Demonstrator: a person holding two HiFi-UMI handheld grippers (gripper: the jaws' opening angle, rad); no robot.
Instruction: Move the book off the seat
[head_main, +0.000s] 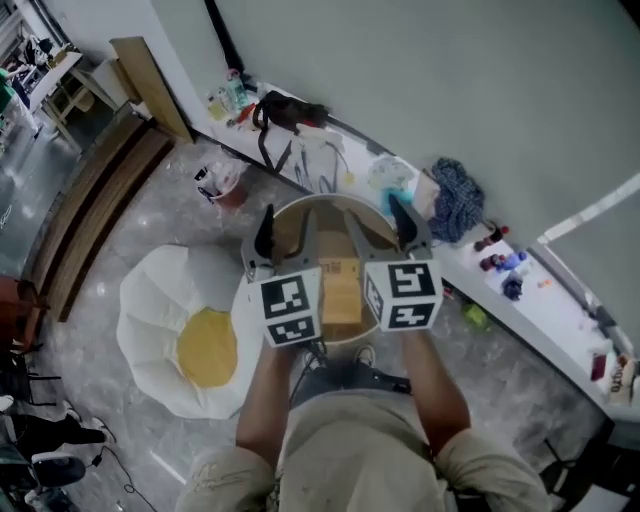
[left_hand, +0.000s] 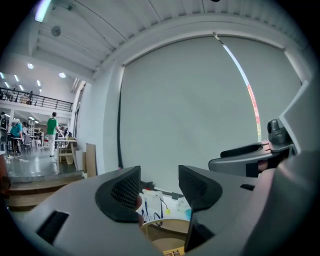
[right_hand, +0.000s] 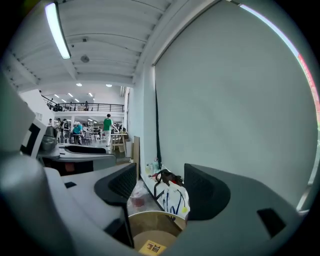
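Observation:
A brown book (head_main: 341, 297) with a small label lies flat on a round wooden seat (head_main: 330, 204) with a curved back rim, straight below me. Both grippers hover side by side above the seat's near half. My left gripper (head_main: 287, 236) is open and holds nothing. My right gripper (head_main: 378, 229) is open too, also holding nothing. The left gripper view shows its open gripper (left_hand: 159, 187) over the seat rim (left_hand: 165, 225), with a corner of the book (left_hand: 173, 252) low down. The right gripper view shows that gripper (right_hand: 159, 192) above the seat (right_hand: 150, 216) and book (right_hand: 152, 246).
A white and yellow egg-shaped cushion (head_main: 185, 335) lies on the floor left of the seat. Behind the seat, a white ledge (head_main: 560, 320) along the wall carries a black bag (head_main: 290, 110), a blue bundle (head_main: 457, 198) and bottles. A small bin (head_main: 222, 180) and wooden steps (head_main: 95, 215) stand at the left.

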